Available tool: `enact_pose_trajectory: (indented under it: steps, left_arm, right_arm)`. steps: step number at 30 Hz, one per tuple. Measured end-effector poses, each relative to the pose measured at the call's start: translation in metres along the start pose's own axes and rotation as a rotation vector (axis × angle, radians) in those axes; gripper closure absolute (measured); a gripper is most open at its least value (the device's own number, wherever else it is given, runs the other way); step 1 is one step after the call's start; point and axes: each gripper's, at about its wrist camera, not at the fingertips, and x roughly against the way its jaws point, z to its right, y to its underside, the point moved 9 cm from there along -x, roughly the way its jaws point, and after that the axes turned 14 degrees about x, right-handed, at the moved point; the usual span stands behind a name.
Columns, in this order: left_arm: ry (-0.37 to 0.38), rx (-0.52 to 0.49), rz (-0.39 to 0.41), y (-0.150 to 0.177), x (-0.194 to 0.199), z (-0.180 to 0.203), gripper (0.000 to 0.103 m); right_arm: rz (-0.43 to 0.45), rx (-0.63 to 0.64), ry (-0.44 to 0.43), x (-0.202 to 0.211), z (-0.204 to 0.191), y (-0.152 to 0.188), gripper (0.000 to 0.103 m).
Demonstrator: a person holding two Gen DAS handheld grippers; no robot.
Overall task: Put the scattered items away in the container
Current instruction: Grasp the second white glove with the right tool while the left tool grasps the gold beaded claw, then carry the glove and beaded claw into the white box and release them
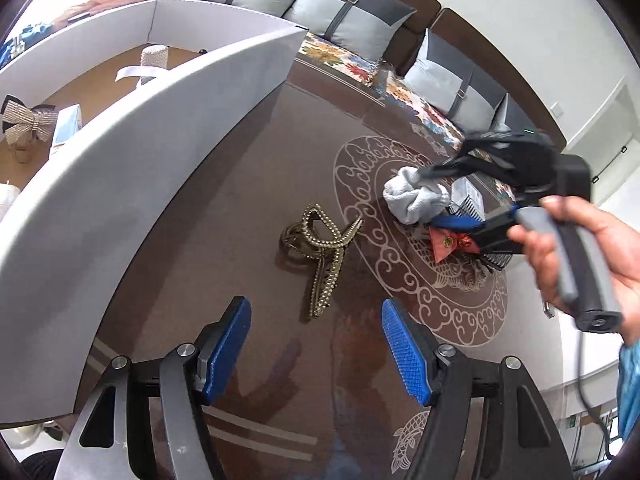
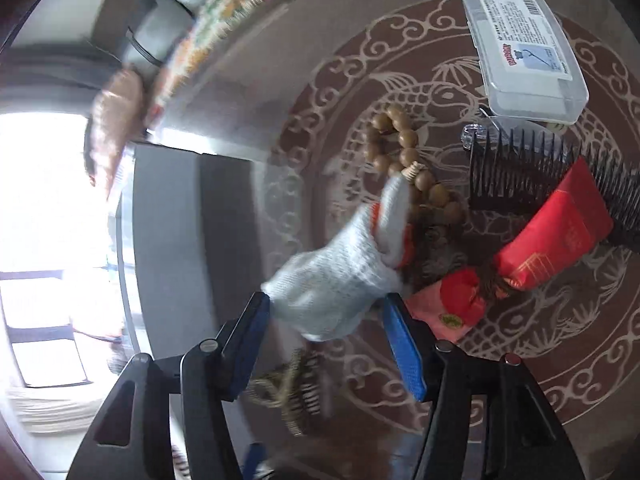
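Note:
A grey-white knitted glove [image 2: 332, 284] lies on the patterned brown table between the fingers of my right gripper [image 2: 326, 308], whose blue pads stand apart beside it, not pressing it. In the left wrist view that right gripper [image 1: 426, 196], held by a hand [image 1: 600, 248], reaches down over the same glove [image 1: 412, 200]. My left gripper [image 1: 316, 308] is open and empty, just short of a gold beaded hair claw [image 1: 320, 248]. The white cardboard box [image 1: 120, 184] stands at the left with a sparkly bow [image 1: 28, 120] and other small items inside.
Around the glove lie a wooden bead bracelet [image 2: 400, 156], a black comb [image 2: 520, 172], a red pouch [image 2: 552, 232] and a clear plastic case [image 2: 524, 52]. The blurred hair claw [image 2: 288, 392] shows below the right gripper. A sofa with grey cushions [image 1: 352, 12] runs behind the table.

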Motion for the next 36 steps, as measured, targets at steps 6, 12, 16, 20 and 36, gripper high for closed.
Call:
enact_pose_trajectory:
  steps: [6,12,16,20,36]
  left_arm:
    - [0.007,0.033,-0.029,0.0,0.0,-0.009,0.036]
    - [0.002,0.049,-0.038,0.0,-0.002,-0.013,0.036]
    - [-0.021,-0.003,-0.044,0.004,-0.007,-0.004,0.036]
    - [-0.063,-0.109,-0.052,-0.002,-0.019,0.018,0.036]
    - [-0.222,-0.383,-0.111,-0.034,-0.086,0.038,0.035]
  right_arm:
    - [0.094,0.249,0.101,-0.001,-0.013,-0.006,0.08]
    - [0.179,0.38,0.032,0.02,-0.026,0.018,0.086]
    - [0.279,0.458,-0.002,0.063,-0.03,0.058,0.086]
    - [0.384,0.505,0.003,0.105,-0.014,0.121,0.085]
    - [0.447,0.406,-0.083,0.148,0.039,0.225,0.085]
